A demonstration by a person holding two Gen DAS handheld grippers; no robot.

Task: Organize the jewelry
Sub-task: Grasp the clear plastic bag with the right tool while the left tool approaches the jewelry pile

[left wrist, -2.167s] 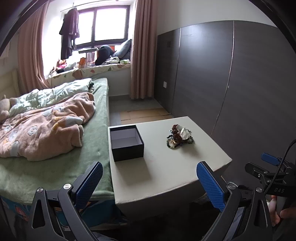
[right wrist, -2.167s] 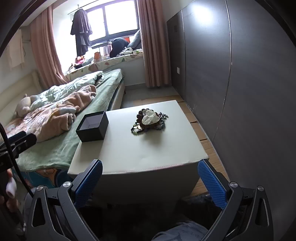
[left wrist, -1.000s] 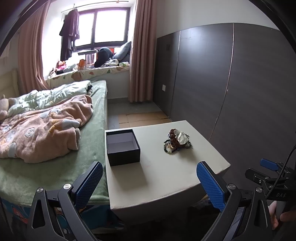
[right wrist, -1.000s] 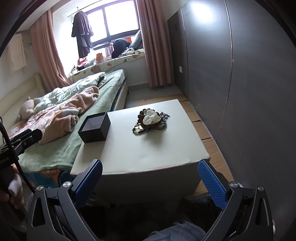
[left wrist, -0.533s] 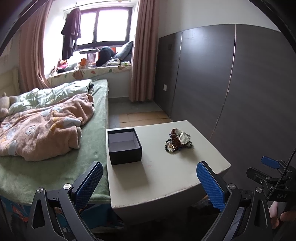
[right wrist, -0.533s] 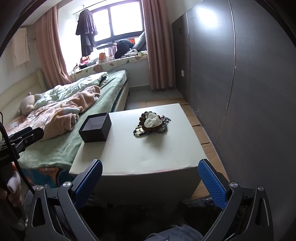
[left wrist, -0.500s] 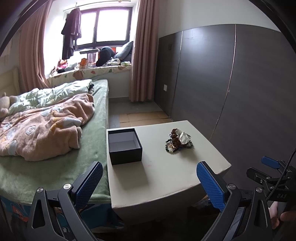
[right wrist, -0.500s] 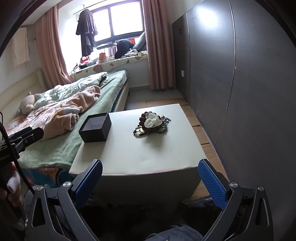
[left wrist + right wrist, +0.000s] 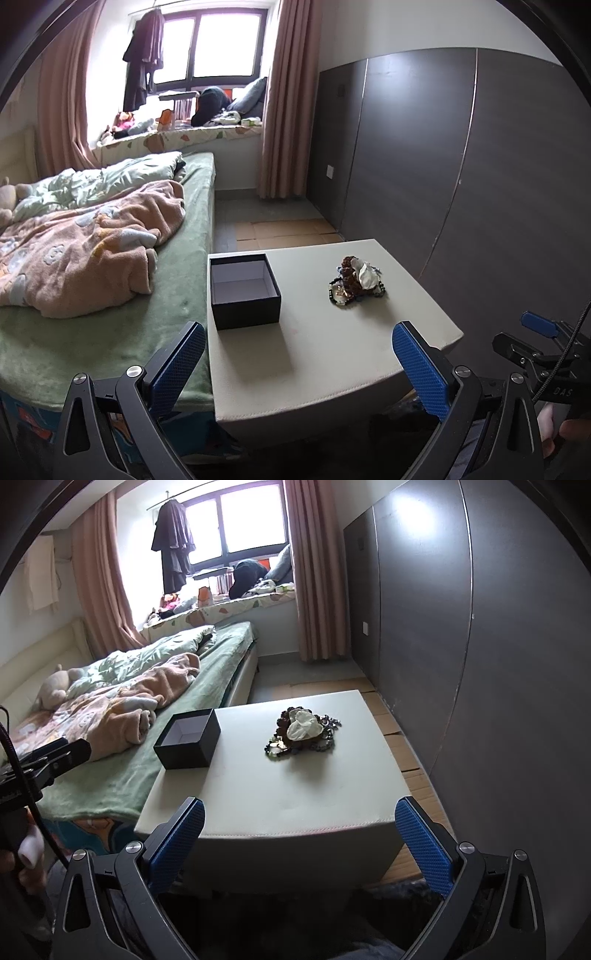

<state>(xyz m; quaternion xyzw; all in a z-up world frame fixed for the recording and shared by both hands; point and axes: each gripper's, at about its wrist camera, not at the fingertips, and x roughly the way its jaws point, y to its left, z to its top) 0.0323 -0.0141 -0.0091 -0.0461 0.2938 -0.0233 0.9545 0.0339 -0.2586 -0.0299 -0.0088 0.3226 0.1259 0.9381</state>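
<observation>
Beaded jewelry pile [image 9: 302,733], perhaps bracelets | beyond both grippers' fingers | fingers spread, empty

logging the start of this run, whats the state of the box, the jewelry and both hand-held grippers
black box: lid off, empty, upright on the table
jewelry pile: heaped on the table, outside the box
left hand-held gripper: open, holding nothing
right hand-held gripper: open, holding nothing

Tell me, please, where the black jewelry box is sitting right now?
The black box sits open on the white table, at its corner nearest the bed, left of the jewelry pile in both views.
</observation>
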